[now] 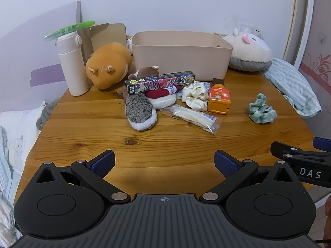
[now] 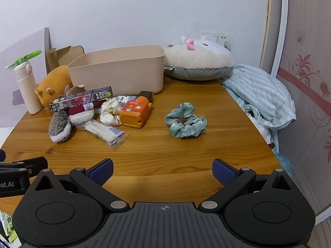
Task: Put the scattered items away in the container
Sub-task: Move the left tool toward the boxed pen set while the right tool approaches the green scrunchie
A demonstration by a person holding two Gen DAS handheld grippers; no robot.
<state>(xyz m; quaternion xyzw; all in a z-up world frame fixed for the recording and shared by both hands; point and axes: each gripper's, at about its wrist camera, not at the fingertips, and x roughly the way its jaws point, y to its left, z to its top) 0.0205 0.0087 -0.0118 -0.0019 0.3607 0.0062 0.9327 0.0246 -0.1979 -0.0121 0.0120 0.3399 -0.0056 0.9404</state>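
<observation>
Left wrist view: my left claw (image 1: 164,162) hangs spread wide over the near edge of the round wooden table (image 1: 165,144), holding nothing. My right claw (image 2: 163,170) is likewise spread and empty. I judge the task at its start: no item is gripped, and the beige plastic container (image 2: 120,70) sits at the back of the table; I can't see its floor, so its contents are unknown.

Count of loose items:
- one green striped fabric scrunchie (image 2: 185,120), apart from the rest
- one cream scrunchie (image 2: 110,111)
- one orange plastic bottle (image 2: 135,113)
- one grey hedgehog plush (image 1: 140,111)
- one long printed carton (image 1: 160,81)
- one clear sachet (image 1: 192,118)

Next move, in my view: right claw forward onto the green scrunchie, the nearest and clearest pick.
</observation>
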